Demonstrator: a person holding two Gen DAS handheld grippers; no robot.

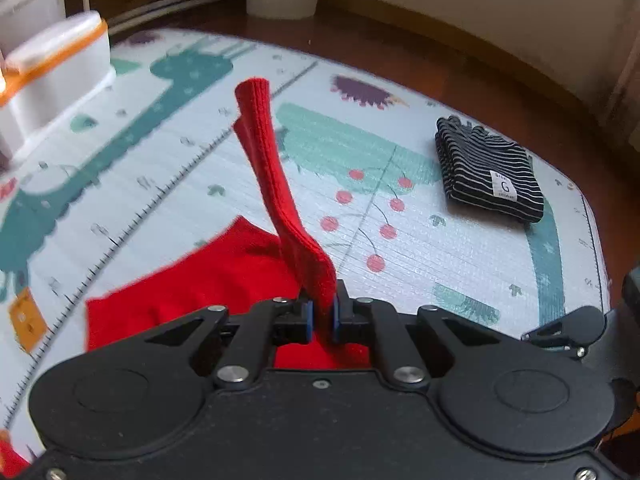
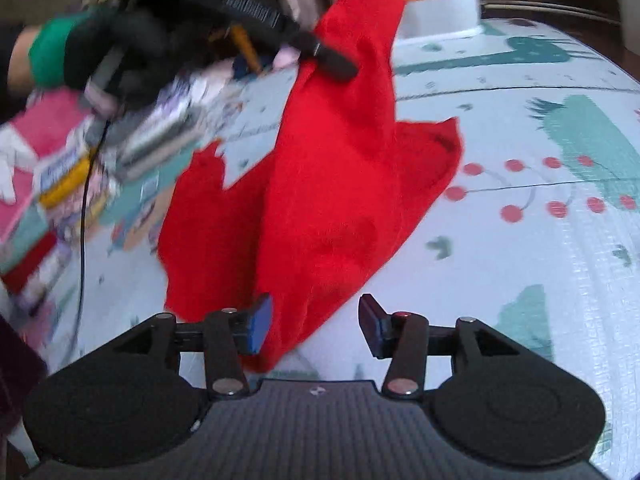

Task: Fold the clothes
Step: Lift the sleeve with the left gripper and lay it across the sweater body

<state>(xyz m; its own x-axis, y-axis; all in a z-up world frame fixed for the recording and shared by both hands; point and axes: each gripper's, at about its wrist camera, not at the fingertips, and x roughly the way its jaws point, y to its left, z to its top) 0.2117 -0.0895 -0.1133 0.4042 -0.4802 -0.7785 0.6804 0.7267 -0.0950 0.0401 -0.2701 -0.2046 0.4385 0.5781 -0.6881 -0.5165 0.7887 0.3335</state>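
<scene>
A pale play mat (image 1: 460, 248) printed with teal dinosaurs, a ruler scale and red cherries spreads ahead of and beneath both sets of jaws, lying on a brown wooden floor (image 1: 400, 40). Across it sprawls the red knit garment (image 2: 328, 184), the largest loose thing: in the right wrist view its body lies on the mat directly ahead of the jaws, with one part drawn up and away toward the far left. A white bin with an orange band (image 1: 56, 68) stands far ahead and to the left of the left jaws. A folded black-and-white striped garment (image 1: 490, 170) with a small white label lies on the mat ahead and well to the right of them. A blurred heap of colourful clothes (image 2: 60, 184) sits to the left of the right jaws.

The left gripper (image 1: 322, 314) has its jaws clamped on a ribbed red band of the garment, which rises from between the blue pads. A black-gloved hand (image 2: 108, 48) holds this tool in the right wrist view. The right gripper (image 2: 314, 326) has its jaws parted, a corner of red cloth lying between them without either pad pressing it.
</scene>
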